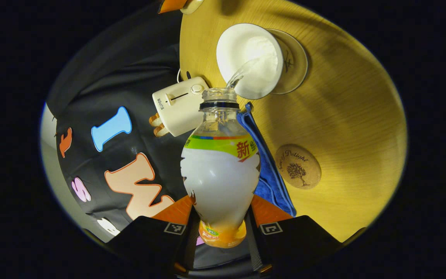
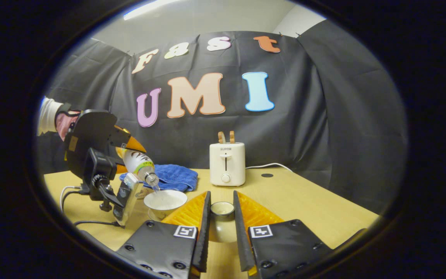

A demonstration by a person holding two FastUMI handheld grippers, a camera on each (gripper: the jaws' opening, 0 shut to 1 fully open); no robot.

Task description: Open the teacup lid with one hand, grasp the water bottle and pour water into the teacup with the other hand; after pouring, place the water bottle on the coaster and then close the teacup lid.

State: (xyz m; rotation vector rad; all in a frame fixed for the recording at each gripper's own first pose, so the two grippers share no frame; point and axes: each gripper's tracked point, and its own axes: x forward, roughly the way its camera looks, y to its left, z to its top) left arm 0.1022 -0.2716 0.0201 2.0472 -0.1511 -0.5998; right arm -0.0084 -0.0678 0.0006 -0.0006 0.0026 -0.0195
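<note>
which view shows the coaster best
The left gripper view: the round cork coaster lies bare and whole on the table, right of the water bottle. In the right gripper view I cannot make the coaster out; the left gripper and bottle stand there.

A staged recording booth: black cloth wall (image 2: 316, 116), wooden table (image 2: 304, 205), toaster (image 2: 227, 163).

Light wood-grain table (image 2: 304, 201), seen in both gripper views. Resting directly on it: a white teacup (image 2: 165, 201) on a clear glass saucer (image 1: 294, 62); a round cork coaster (image 1: 297, 166), bare, set apart from the cup; a folded blue towel (image 2: 172, 176) near the table's far edge; a white toaster (image 2: 227, 163) beside the towel, two slices upright in its slots, its cord (image 2: 269, 166) trailing along the tabletop.
</note>
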